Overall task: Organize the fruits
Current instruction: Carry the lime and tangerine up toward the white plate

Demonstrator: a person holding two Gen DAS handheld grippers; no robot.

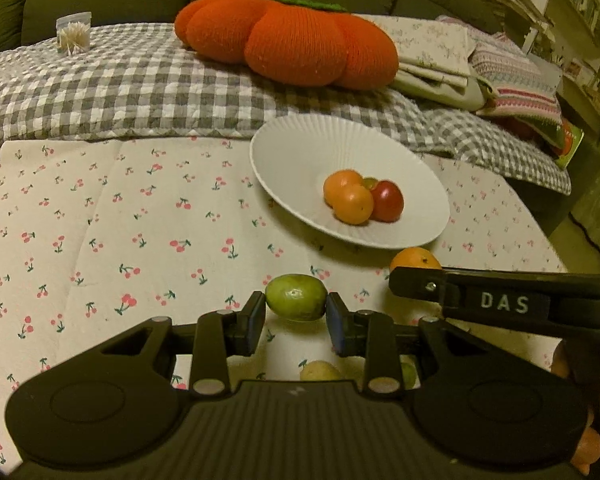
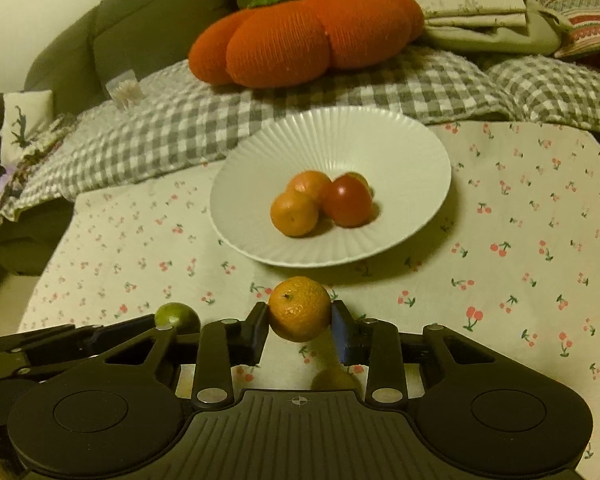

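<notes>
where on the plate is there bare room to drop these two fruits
The white plate is bare along its left and far side, toward the checked blanket. Its centre-right is crowded by two oranges and a red fruit. Left gripper holds a green fruit, right gripper an orange.

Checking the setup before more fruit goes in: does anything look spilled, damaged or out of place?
Nothing stands out. The white plate sits flat on the cherry-print cloth with its fruit gathered in the middle. The left tongs grip a green fruit; the right tongs grip an orange, both intact.
</notes>
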